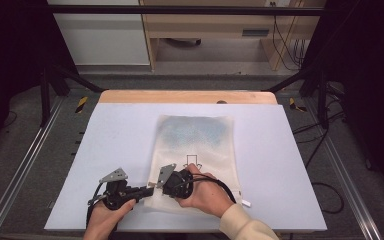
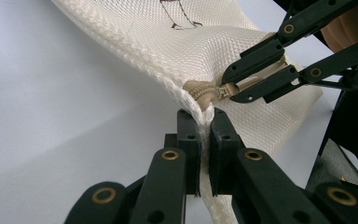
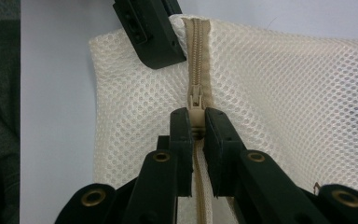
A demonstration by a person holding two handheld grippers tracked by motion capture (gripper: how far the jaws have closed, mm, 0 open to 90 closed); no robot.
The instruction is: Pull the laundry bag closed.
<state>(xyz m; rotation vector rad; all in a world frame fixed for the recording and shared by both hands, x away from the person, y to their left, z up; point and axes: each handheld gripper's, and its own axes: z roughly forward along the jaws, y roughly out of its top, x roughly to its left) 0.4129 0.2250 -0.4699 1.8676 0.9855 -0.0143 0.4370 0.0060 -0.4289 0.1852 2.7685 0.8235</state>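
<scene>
Mesh bag (image 1: 195, 150) flat at frame centre on the table (image 1: 115, 135); left gripper (image 2: 204, 122) clamped on its near corner, right gripper (image 3: 195, 122) pinching the zipper pull (image 3: 195, 109); zip-running step, likely needing a steady draw along the zipper (image 3: 196, 51) against the anchor.

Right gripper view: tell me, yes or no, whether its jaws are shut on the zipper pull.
Yes: the right gripper has both black jaws pressed against the tan zipper pull of the mesh bag.

Black tools w/ brass rivets, grey plates, black cables; cream sleeve (image 1: 242, 222)
</scene>
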